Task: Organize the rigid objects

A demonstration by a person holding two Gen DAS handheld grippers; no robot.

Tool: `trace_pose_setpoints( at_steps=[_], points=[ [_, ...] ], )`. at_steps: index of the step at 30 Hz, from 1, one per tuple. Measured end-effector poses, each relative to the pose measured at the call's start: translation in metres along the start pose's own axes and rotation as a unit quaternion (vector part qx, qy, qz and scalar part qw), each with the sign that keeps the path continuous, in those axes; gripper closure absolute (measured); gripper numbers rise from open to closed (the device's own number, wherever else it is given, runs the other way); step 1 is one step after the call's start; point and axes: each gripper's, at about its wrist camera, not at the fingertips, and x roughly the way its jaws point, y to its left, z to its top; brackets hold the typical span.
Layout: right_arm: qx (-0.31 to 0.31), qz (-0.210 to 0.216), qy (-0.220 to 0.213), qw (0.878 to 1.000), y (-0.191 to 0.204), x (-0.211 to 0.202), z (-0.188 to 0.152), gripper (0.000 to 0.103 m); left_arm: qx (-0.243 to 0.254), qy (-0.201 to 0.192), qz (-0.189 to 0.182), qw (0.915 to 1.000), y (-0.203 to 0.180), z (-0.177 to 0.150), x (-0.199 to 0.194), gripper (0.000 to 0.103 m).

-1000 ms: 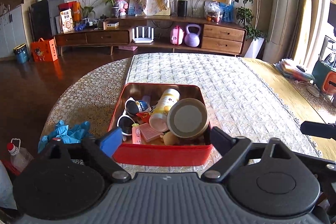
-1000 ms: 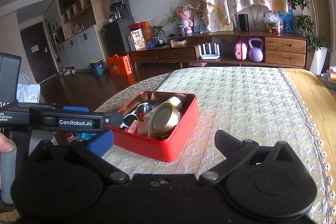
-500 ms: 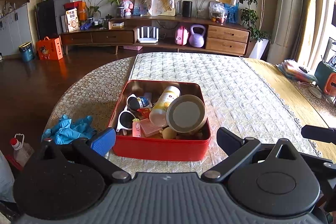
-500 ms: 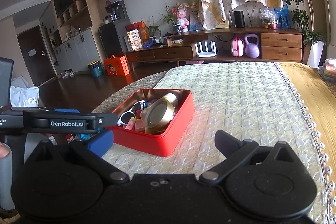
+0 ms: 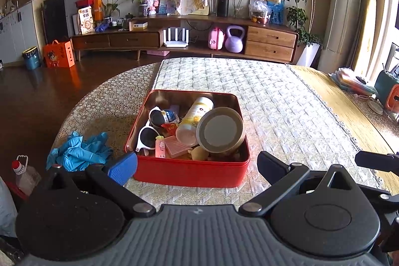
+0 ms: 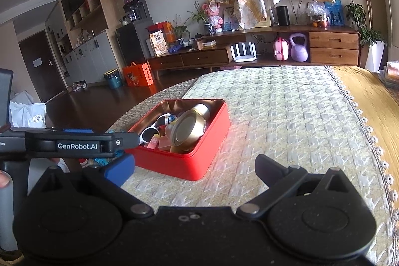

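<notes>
A red tin box (image 5: 189, 173) (image 6: 199, 166) sits on the quilted table cover. It holds white sunglasses (image 5: 147, 133), a yellow-labelled bottle (image 5: 194, 119), a round gold tin (image 5: 220, 129) (image 6: 187, 127), a pink case (image 5: 175, 146) and other small items. My left gripper (image 5: 197, 166) is open and empty, just short of the box's near wall. My right gripper (image 6: 194, 170) is open and empty, to the right of and behind the box. The left gripper's body (image 6: 74, 145) shows at the left of the right wrist view.
Crumpled blue gloves (image 5: 79, 153) lie on the table left of the box. A plastic bottle (image 5: 25, 173) stands off the table's left edge. Books (image 5: 354, 81) and an orange-green holder (image 5: 389, 94) sit at the far right. A wooden sideboard (image 5: 184, 39) lines the back wall.
Both grippers have drawn back and up a little from the box. It now looks slightly farther and lower in both views. Both stay open and empty.
</notes>
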Motion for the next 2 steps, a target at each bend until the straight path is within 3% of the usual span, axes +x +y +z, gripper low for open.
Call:
trace_pose_setpoints(
  at_steps=[2],
  points=[
    [0.004,-0.001,0.001,1.000,-0.0030,0.0008,-0.0007,0.000,0.003,0.004,-0.002,1.0000,-0.0033,0.0007,0.0027,0.000]
  ],
)
